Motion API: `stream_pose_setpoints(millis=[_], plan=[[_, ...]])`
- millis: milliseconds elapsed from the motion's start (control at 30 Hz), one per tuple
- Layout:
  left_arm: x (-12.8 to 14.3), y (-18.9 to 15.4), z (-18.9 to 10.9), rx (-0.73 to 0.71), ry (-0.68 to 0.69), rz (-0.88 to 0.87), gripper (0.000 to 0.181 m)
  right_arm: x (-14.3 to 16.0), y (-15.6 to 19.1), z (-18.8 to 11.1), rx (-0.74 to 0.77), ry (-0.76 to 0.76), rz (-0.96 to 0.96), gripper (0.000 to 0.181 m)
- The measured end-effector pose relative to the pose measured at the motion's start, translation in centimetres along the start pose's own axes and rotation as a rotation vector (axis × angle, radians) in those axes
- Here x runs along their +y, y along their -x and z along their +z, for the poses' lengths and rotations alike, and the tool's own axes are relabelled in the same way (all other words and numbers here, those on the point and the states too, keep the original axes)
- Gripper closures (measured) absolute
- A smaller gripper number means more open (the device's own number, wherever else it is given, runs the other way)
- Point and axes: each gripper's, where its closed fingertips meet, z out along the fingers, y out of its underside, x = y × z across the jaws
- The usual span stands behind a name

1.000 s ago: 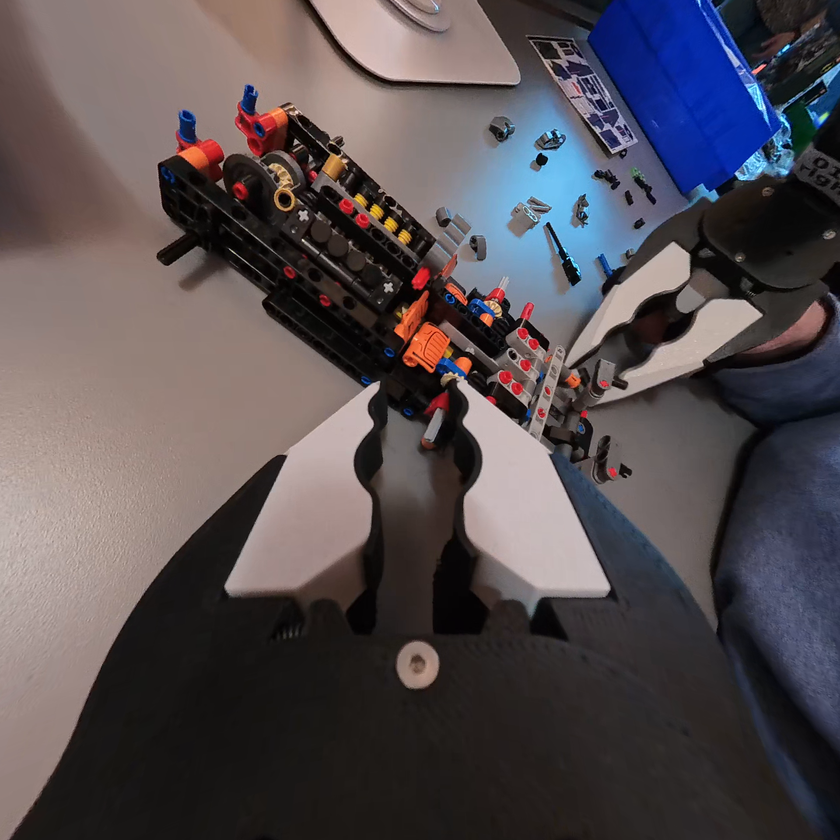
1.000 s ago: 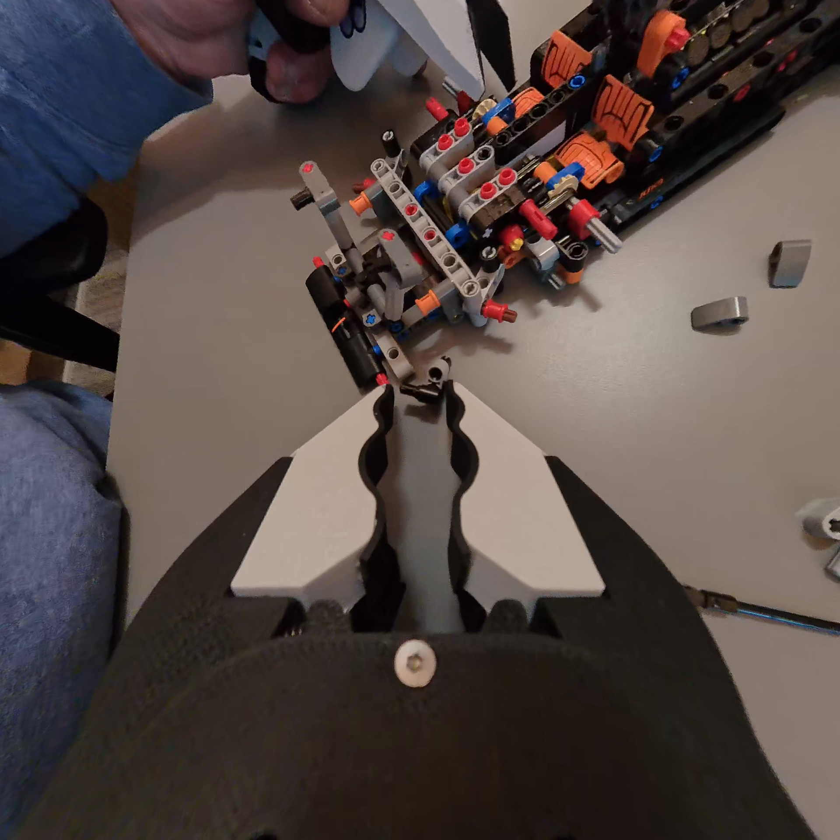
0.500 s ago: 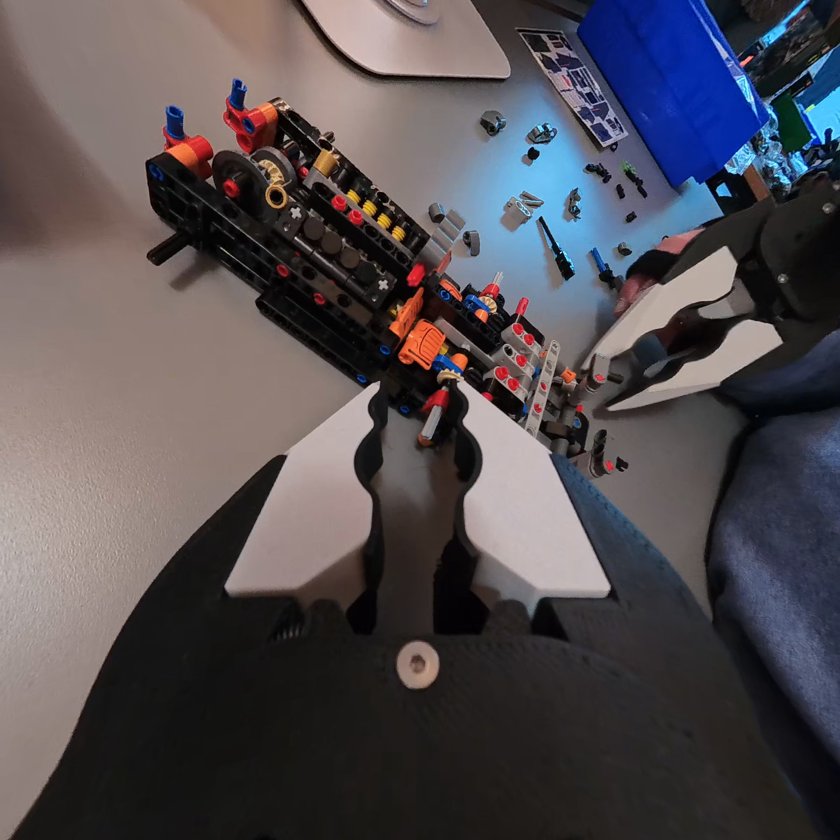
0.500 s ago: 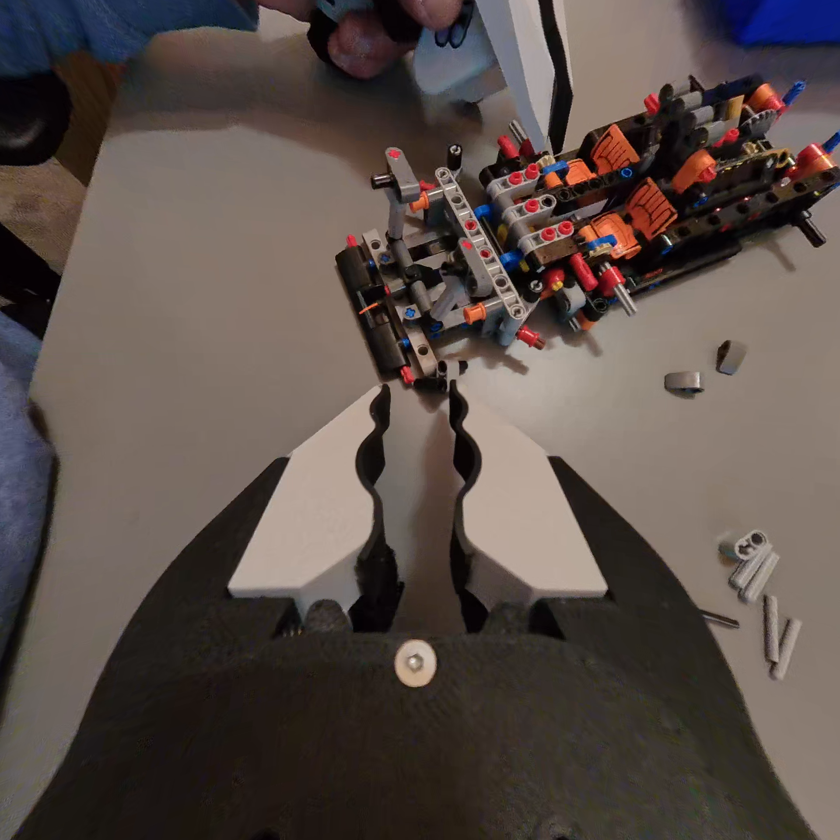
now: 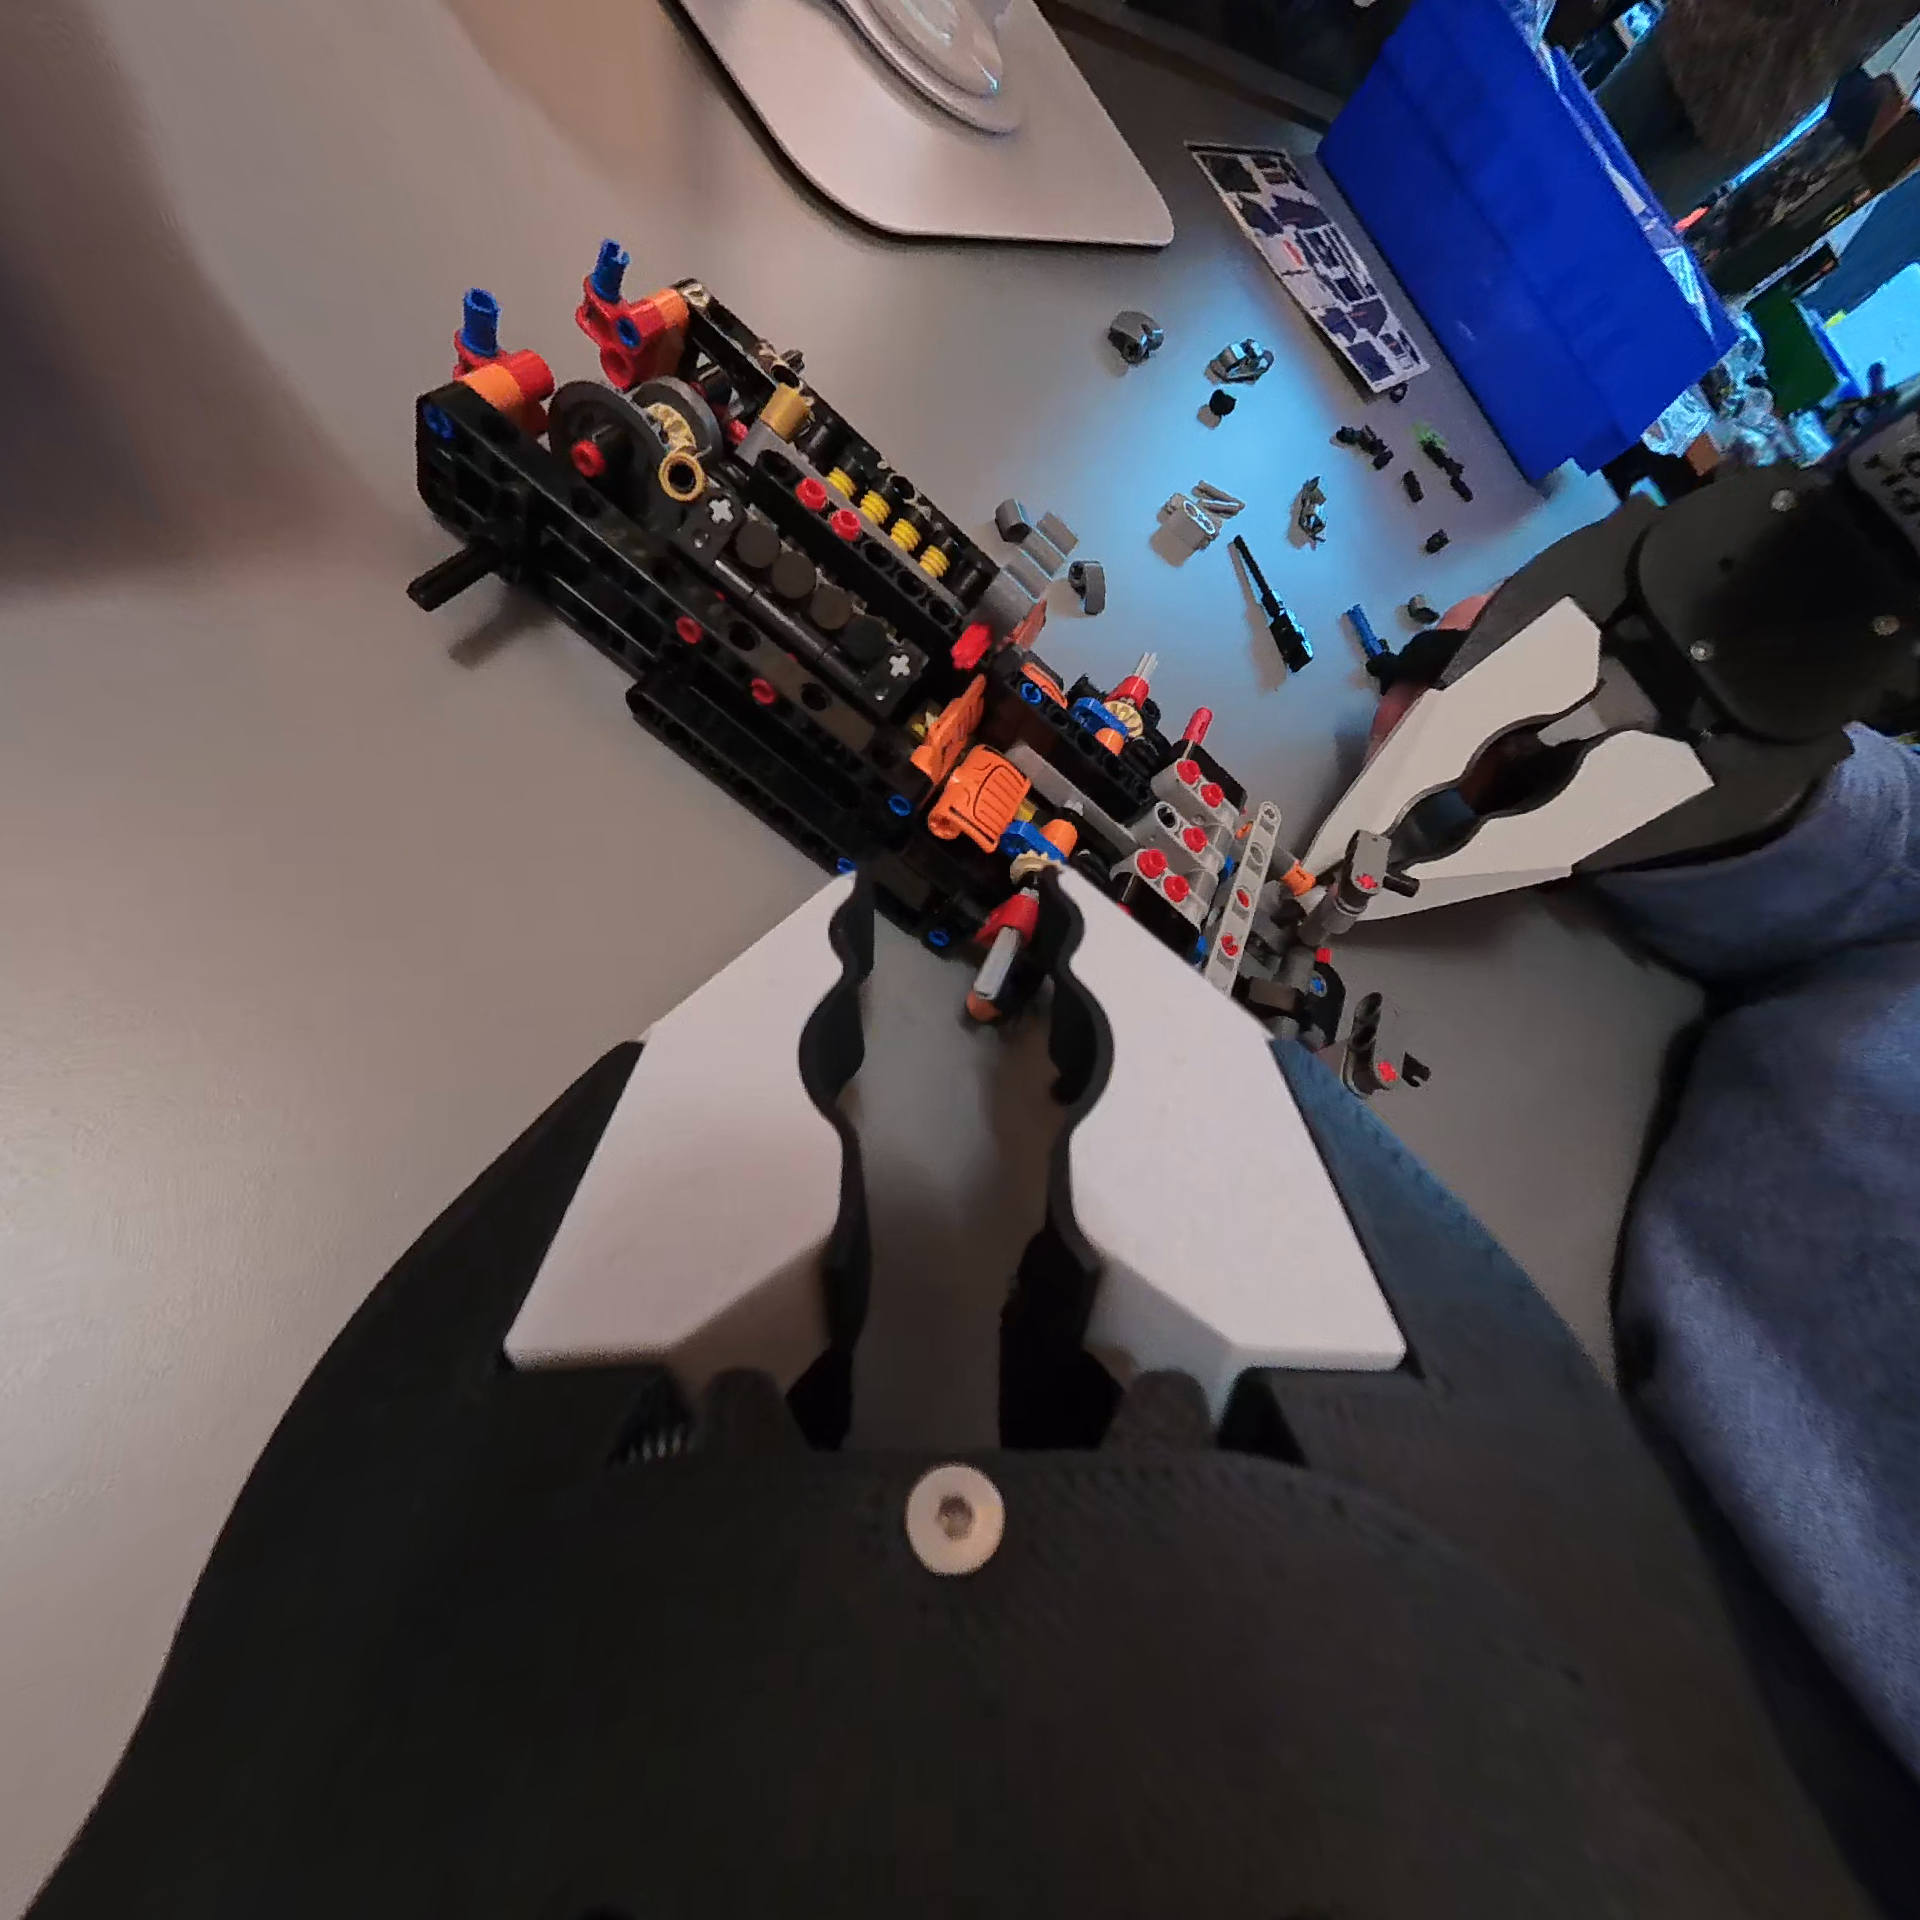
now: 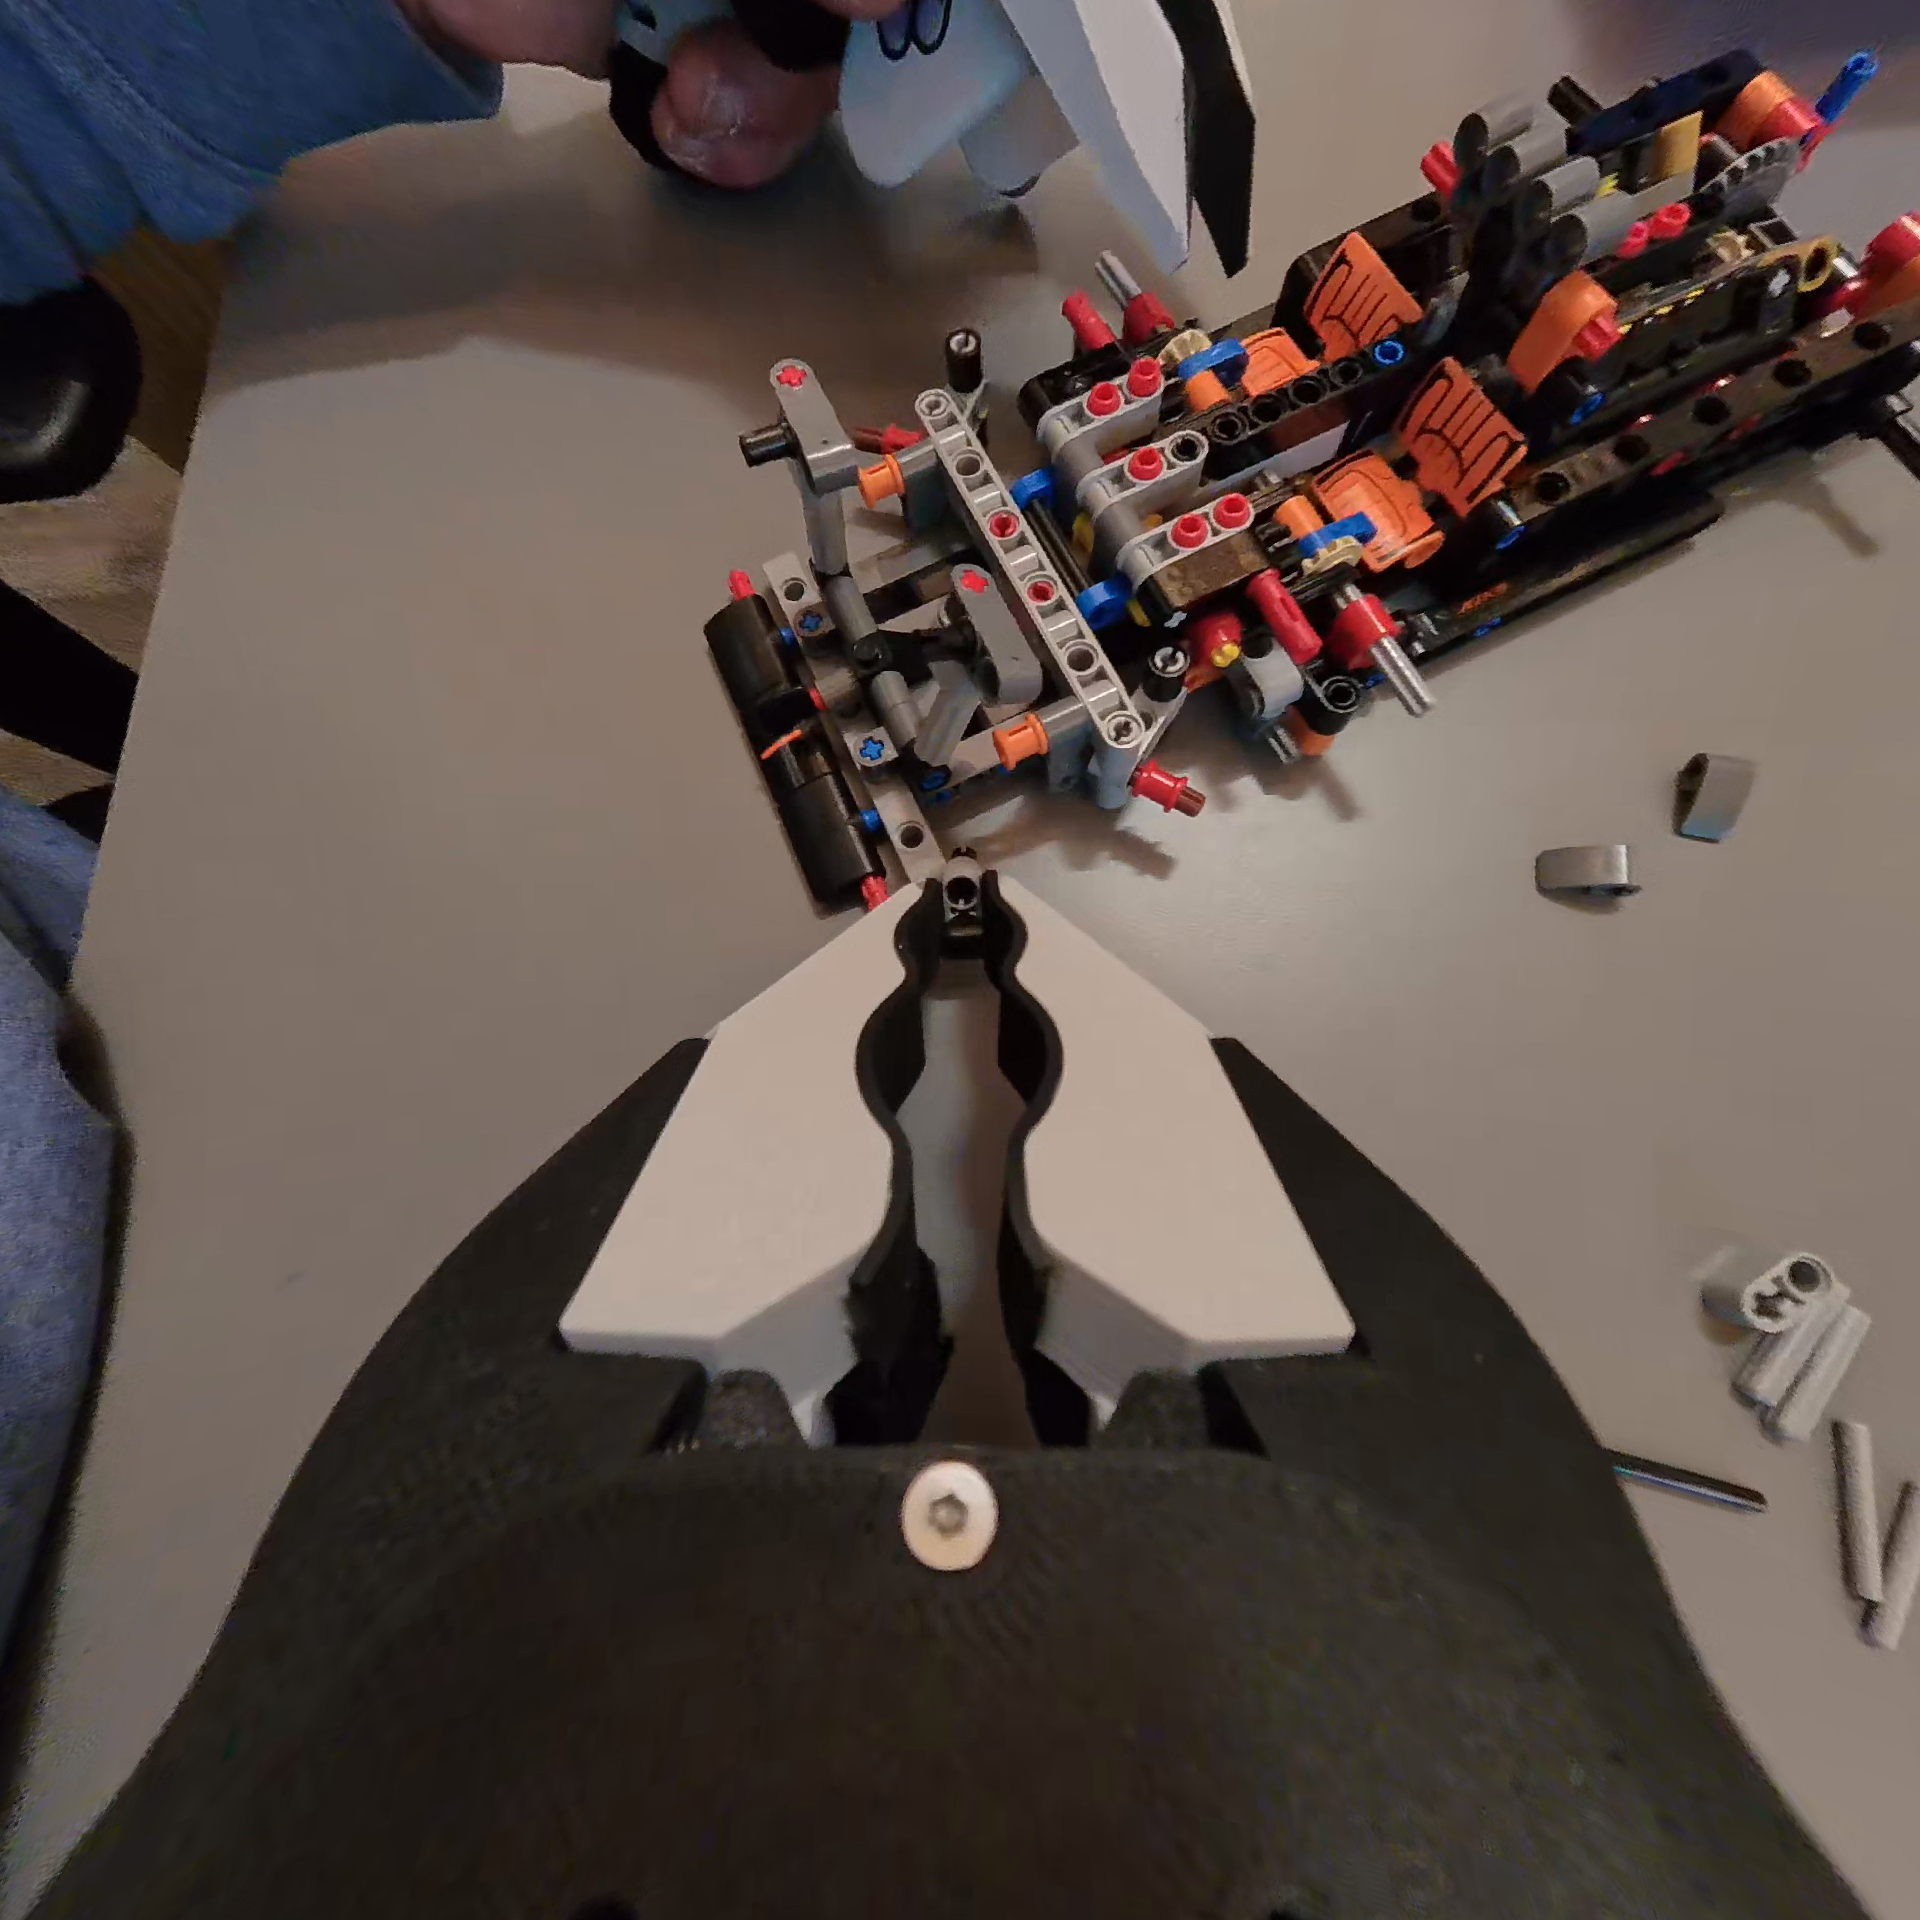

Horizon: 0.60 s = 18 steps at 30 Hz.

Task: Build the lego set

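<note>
While my left gripper (image 5: 956,914) hangs over the near edge of the lego chassis (image 5: 790,623), its fingers (image 5: 1174,1122) stand well apart and clamp nothing; a red and grey axle stub (image 5: 1003,956) of the model pokes into the gap, close to the right finger, and I cannot tell whether it touches. The chassis lies lengthwise on the grey surface (image 5: 260,987), black beams with orange, red and yellow parts, its grey steering end nearest the other gripper.

On my right gripper (image 6: 958,902) I see the fingers (image 6: 1132,1143) drawn nearly together at the tips, pinching a small black connector (image 6: 958,896). That piece sits just beside the corner of the chassis (image 6: 1195,540), next to a black cylinder (image 6: 790,727) at its end; I cannot tell whether the two touch.

In the right wrist view, the left gripper's white fingers show at the top, held by a hand (image 6: 665,73) with a blue sleeve. Loose grey pieces (image 6: 1590,871) lie on the surface (image 6: 416,831) to the right of the model. In the left wrist view, more small parts (image 5: 1268,603) are scattered beyond the model, near a sticker sheet (image 5: 1309,260), a blue bin (image 5: 1507,260) and a silver monitor base (image 5: 935,135).
</note>
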Motion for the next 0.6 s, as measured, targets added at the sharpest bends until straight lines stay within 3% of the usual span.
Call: stream_pose_setpoints(millis=[333,467,600], plan=[[0.4,-0.2,-1.3,-0.033,-0.026,-0.009,0.151,-0.9,1.0,-1.6,-0.11,-0.086,0.134,0.177],[-0.6,-0.9,-3.2,-0.136,-0.09,0.083,0.152,-1.7,1.1,-3.1,-0.158,-0.171,0.201,0.177],[-2.0,-3.9,-4.4,-0.19,-0.159,0.208,0.151,-3.4,1.1,-5.0,-0.22,-0.277,0.24,0.177]])
